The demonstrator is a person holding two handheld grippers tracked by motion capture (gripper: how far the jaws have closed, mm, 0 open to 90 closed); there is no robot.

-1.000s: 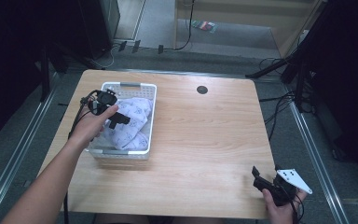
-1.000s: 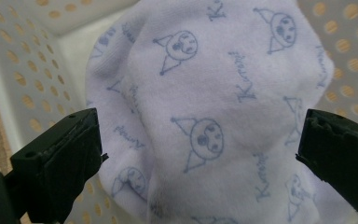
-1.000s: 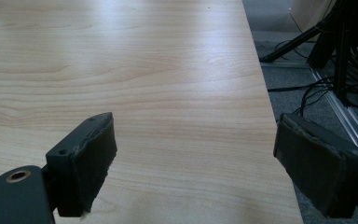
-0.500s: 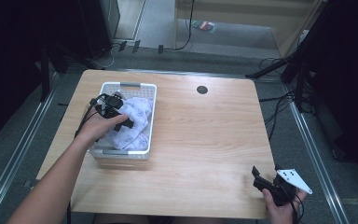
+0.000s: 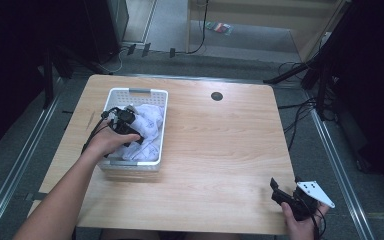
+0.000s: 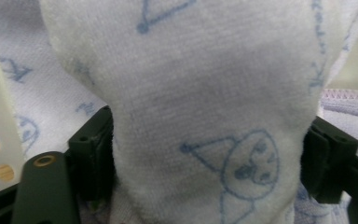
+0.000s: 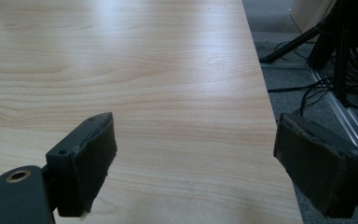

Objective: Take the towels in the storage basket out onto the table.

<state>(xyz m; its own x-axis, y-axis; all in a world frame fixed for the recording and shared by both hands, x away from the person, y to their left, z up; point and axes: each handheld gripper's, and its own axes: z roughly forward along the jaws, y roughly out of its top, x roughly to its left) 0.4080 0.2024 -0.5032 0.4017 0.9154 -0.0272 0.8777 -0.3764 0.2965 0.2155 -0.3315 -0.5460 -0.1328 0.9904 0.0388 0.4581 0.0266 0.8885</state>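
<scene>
Left claw (image 6: 209, 154) in the basket (image 5: 161, 131) at the table's (image 5: 220, 150) 9 o'clock — jaws just closing, pads pressing a fold of cloth (image 6: 205, 107). Pinch fully before lifting straight up. Right claw (image 7: 193, 163) open — idle at 5 o'clock.

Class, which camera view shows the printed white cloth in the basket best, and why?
The left gripper view: the cloth is close up, its blue drawings plain, bunched between the left tongs, whose jaws have just been closing on it. The high view shows it small in the white basket, partly under the hand. The right gripper view looks along bare table.
</scene>
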